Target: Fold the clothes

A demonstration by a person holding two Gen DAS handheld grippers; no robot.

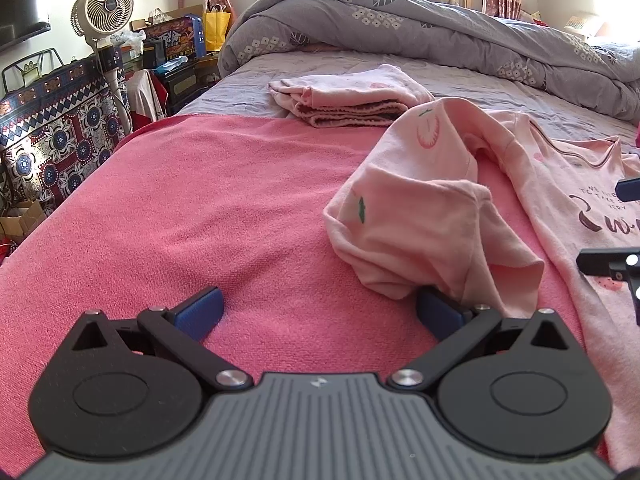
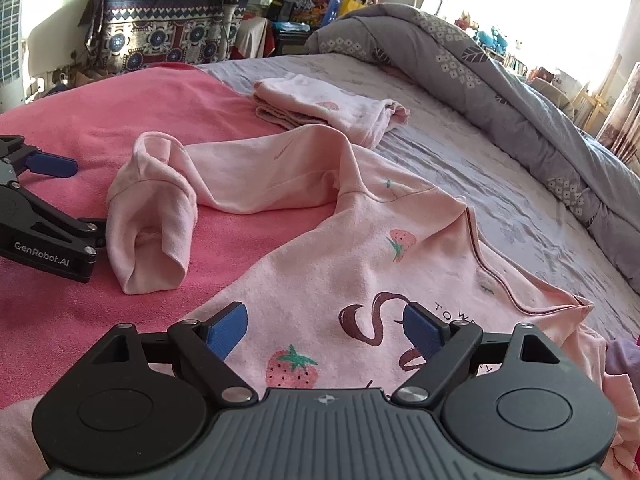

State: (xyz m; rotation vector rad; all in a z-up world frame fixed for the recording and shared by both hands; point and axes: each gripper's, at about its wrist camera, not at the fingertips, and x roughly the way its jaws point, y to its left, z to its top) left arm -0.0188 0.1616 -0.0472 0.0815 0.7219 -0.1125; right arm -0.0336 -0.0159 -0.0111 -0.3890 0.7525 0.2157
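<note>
Your left gripper [image 1: 320, 312] sits at the bottom centre of the left wrist view with its blue-padded fingers [image 1: 200, 312] spread wide over the pink terry blanket [image 1: 200, 220], and nothing lies between them; the crumpled end of the sleeve just covers the tip of the right-hand finger, but whether it touches the pad I cannot tell. Your right gripper [image 2: 326, 330] is at the bottom centre of the right wrist view, its fingers also spread wide and pinching nothing, above the chest print of the pale pink long-sleeved cotton shirt with strawberry prints [image 2: 360, 248]. This shirt lies flat on the blanket in the middle and right of that view, and its long sleeve [image 2: 248, 168] goes to the left and ends in a rumpled, folded-back cuff just beside your left gripper at the left edge. Behind it, in the upper middle of both views, a folded pale pink garment [image 1: 344, 98] rests on the grey-lilac bed sheet [image 2: 480, 160], well apart from both grippers. A grey quilt with white flower pattern [image 1: 440, 28] is heaped along the far side of the bed. As for containers, only a yellow paper bag [image 1: 216, 28] and some boxes [image 1: 176, 36] show in the upper left of the left wrist view, beside a beige round fan [image 1: 108, 4]; what is in them I cannot tell.
</note>
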